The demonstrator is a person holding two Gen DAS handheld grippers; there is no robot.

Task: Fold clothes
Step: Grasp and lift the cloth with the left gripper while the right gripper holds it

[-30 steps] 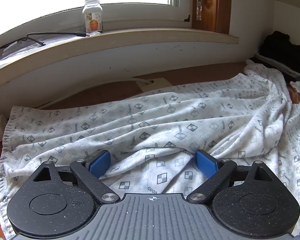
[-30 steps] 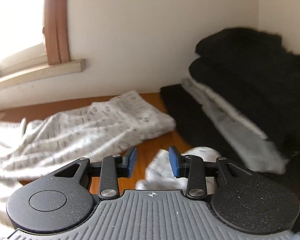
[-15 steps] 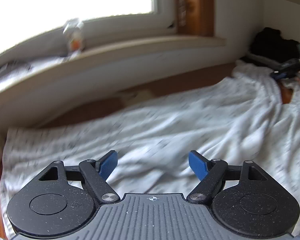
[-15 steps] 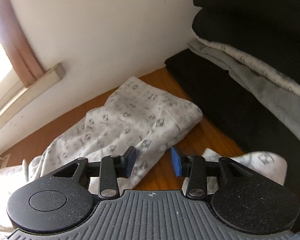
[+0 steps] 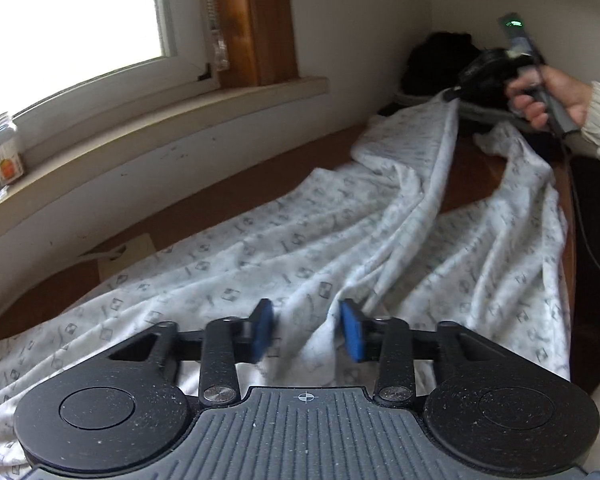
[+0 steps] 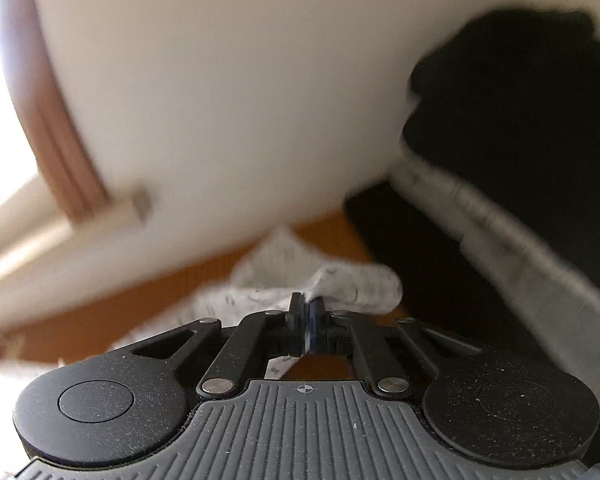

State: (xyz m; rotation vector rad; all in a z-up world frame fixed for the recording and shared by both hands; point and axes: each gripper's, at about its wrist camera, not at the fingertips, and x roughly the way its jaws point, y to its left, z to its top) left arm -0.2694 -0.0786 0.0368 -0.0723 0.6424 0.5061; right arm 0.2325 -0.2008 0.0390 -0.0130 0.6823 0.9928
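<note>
White patterned garment (image 5: 300,248) lies spread over the wooden tabletop (image 5: 228,200). The left gripper (image 5: 306,330) is closing, a fold between its blue pads (image 5: 354,338), contact unclear. The right gripper (image 6: 307,320) pinches a blurred corner, lifted. Dark folded clothes (image 6: 520,120) are smeared by motion.

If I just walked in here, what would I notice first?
Probably the big white patterned cloth spread across the brown table under the window. At its far end the right gripper is shut on a pinch of it and holds that end up, while the left gripper is closing around a fold at the near edge. A stack of dark clothes sits in the corner.
</note>
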